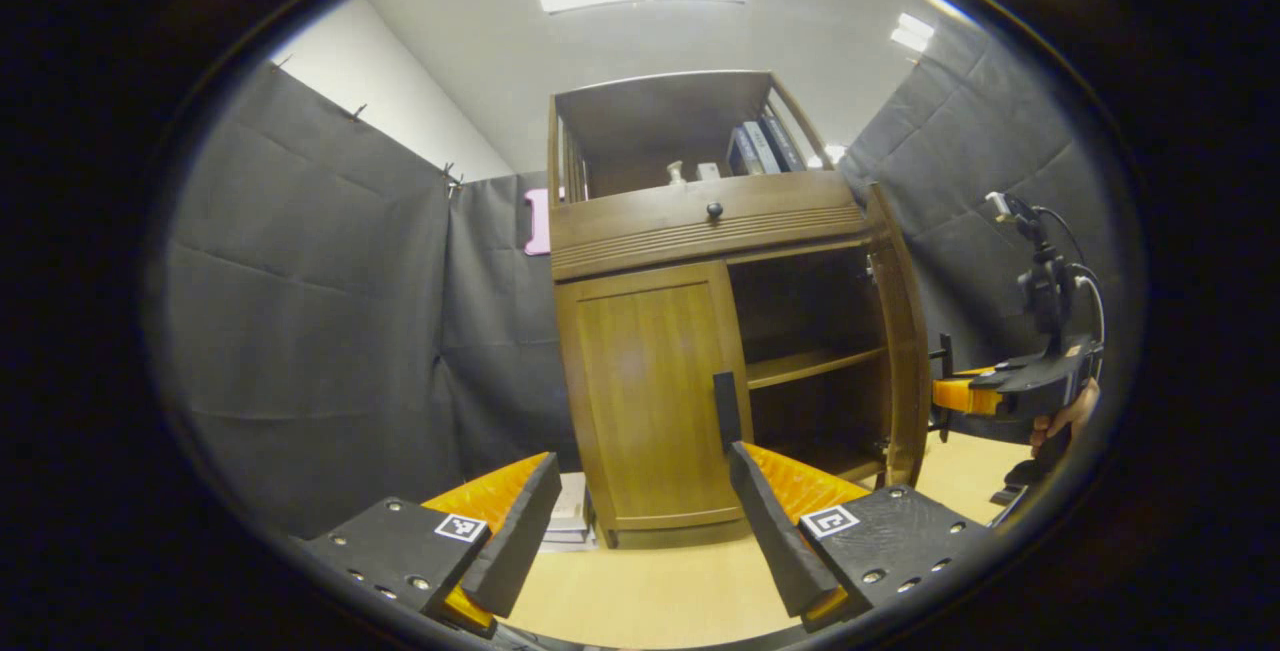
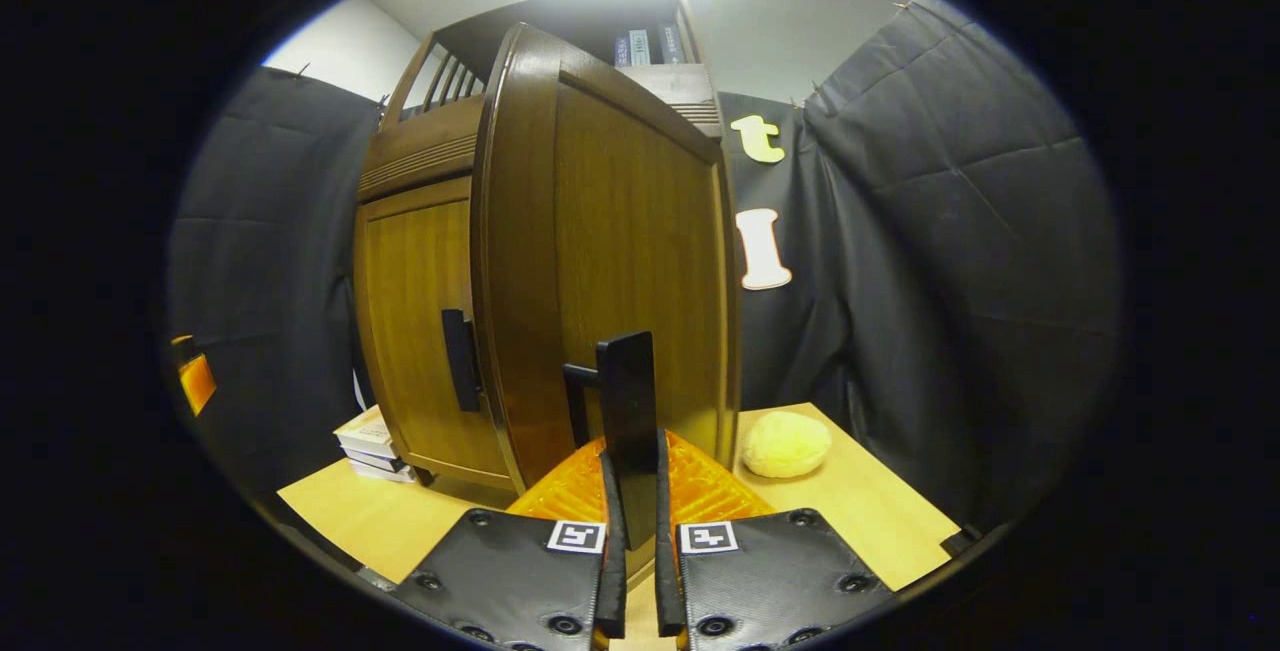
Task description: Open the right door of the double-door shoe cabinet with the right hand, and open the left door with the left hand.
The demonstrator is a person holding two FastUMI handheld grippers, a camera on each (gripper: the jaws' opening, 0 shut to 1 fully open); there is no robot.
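Note:
A brown wooden shoe cabinet [image 1: 700, 221] stands on the table. Its right door [image 1: 900, 331] is swung wide open, showing an inner shelf [image 1: 810, 364]. The left door [image 1: 650, 391] is closed, with a dark vertical handle [image 1: 727, 409] at its inner edge. My left gripper [image 1: 645, 521] hangs open in front of the left door, its right finger just below that handle. In the right gripper view, my right gripper [image 2: 634, 531] is shut on the right door's dark handle [image 2: 628, 401], with the right door [image 2: 610, 271] standing open ahead. The right gripper [image 1: 1000, 396] also appears far right in the left gripper view.
A stack of books [image 2: 370, 441] lies beside the cabinet's left foot. A pale round soft object [image 2: 786, 443] rests on the wooden table [image 2: 860, 511] behind the open door. Dark cloth walls surround the cabinet. Books [image 1: 760, 146] stand on the cabinet's top shelf.

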